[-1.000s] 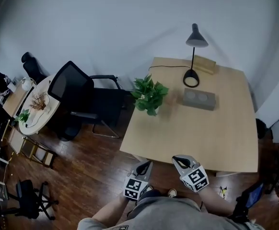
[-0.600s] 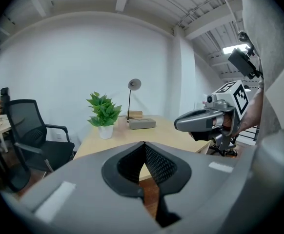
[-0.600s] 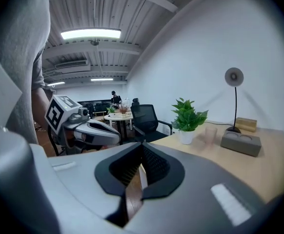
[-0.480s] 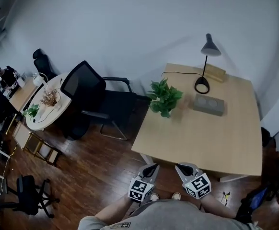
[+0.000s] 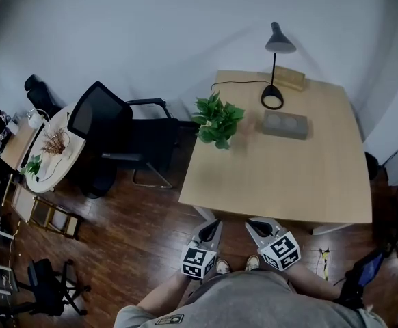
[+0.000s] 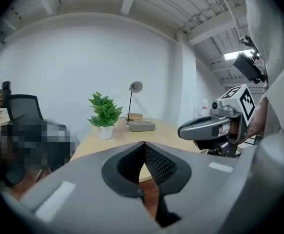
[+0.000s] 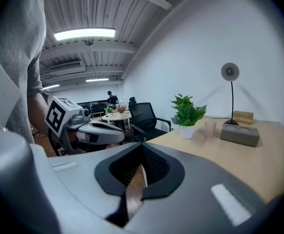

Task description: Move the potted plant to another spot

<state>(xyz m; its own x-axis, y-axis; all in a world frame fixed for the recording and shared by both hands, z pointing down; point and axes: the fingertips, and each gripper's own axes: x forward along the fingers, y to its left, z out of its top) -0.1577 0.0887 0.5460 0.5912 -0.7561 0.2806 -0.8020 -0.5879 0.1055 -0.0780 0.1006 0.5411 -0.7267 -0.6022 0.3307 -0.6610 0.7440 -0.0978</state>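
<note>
Presently the potted plant [image 5: 217,121] stands at the surface's [image 5: 281,176] far left corner; left gripper [image 5: 213,224] and right gripper [image 5: 254,225] are clenched, empty.

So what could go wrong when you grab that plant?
The potted plant stands near the edge of the table, by the chair, so a push might tip it off. A clear cup sits beside it and could get knocked. The left tongs and right tongs are shut; they must open first.

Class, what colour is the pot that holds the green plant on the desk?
White; the pot shows best in the right gripper view.
</note>
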